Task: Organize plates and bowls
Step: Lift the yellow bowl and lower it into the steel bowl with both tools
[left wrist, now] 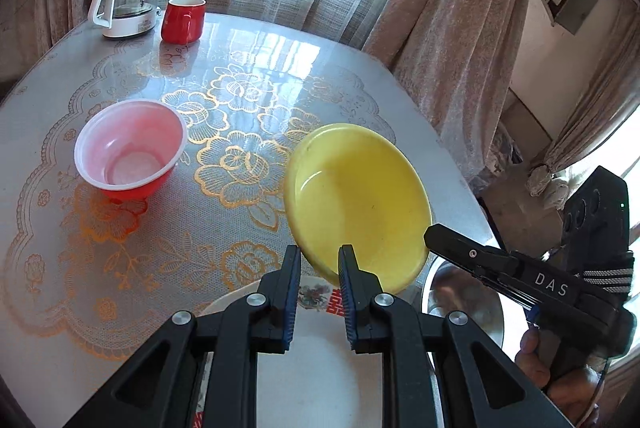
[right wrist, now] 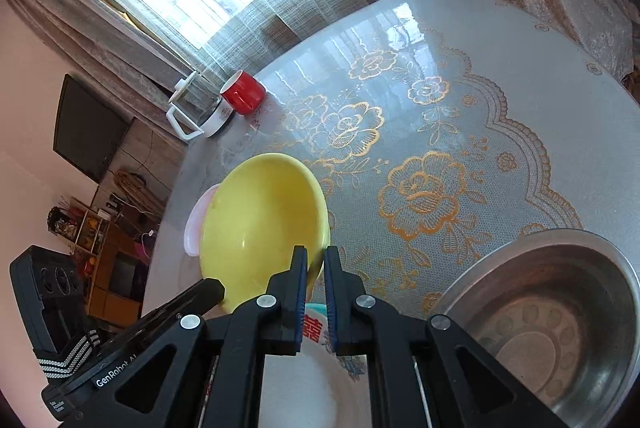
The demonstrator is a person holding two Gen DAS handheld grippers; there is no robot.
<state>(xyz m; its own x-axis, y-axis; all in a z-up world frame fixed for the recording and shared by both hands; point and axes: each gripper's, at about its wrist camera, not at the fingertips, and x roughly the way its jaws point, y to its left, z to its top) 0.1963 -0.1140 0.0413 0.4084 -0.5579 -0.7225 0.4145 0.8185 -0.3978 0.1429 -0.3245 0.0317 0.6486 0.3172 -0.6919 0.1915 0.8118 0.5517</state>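
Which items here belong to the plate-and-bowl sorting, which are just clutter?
Job: round yellow plastic plate, red plastic bowl with white inside, white patterned ceramic plate, round stainless steel basin.
Clutter: red ceramic mug, glass kettle with white handle.

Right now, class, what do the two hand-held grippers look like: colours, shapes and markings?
Both are black plastic with two scissor-like fingers, blue ribbed pads and silver pivot bolts. The right hand-held gripper bears white "DAS" lettering and a black-and-white striped strap. The left hand-held gripper reads "GenRobot AI" and has the same strap.
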